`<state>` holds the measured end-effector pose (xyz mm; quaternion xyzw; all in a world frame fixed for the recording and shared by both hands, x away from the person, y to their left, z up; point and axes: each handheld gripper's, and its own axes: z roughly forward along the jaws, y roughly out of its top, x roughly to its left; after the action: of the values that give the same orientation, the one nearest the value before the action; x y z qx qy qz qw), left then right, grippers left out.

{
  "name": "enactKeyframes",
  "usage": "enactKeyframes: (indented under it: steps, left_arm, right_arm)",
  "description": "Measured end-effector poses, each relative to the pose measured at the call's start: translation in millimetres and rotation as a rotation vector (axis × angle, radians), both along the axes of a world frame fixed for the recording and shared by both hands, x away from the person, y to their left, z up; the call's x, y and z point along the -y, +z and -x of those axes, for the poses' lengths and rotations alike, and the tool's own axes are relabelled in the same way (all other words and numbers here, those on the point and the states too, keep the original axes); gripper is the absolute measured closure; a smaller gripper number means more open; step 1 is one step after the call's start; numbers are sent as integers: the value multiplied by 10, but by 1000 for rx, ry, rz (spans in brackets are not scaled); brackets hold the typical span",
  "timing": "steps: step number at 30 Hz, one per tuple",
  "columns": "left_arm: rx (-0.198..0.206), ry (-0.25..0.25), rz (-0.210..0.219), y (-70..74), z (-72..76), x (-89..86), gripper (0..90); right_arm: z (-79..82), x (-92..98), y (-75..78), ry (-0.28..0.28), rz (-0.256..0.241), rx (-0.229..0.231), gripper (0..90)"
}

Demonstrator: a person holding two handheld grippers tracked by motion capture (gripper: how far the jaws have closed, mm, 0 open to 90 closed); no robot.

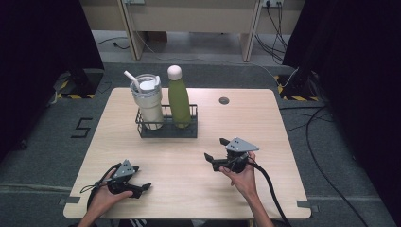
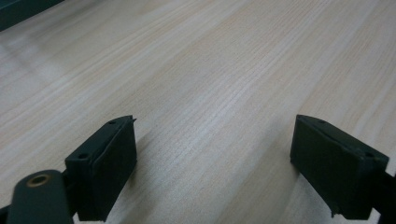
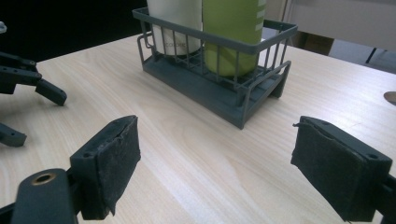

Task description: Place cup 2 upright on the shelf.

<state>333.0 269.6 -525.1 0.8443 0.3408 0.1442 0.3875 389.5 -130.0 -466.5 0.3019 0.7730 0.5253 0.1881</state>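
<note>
Two containers stand upright in the dark wire basket [image 1: 166,130], upper middle of the high view — a green bottle [image 1: 178,101] with a pale cap on the right, a cream tumbler [image 1: 148,100] with lid and straw on the left, side by side and seemingly touching. We judge this an opening step: nothing is gripped yet. Our right gripper [image 1: 215,151], just right of centre, faces the basket with its jaws spread wide and empty; in its own view the basket fills the upper middle. Next we would need to advance and centre on one container. Our left gripper [image 1: 144,188], lower left, rests wide open over bare table [image 1: 265,123] — well apart from the basket.
</note>
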Motion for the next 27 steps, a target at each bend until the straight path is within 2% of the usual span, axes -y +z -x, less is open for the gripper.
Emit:
enactKeyframes:
  steps: [8,27]
  left_arm:
    - [1,0,0,0,0,0,140]
    - [0,0,0,0,1,0,141]
  right_arm:
    - [57,32,-55,3,2,-16,150]
    - [196,117,-215,-7,43,-41,151]
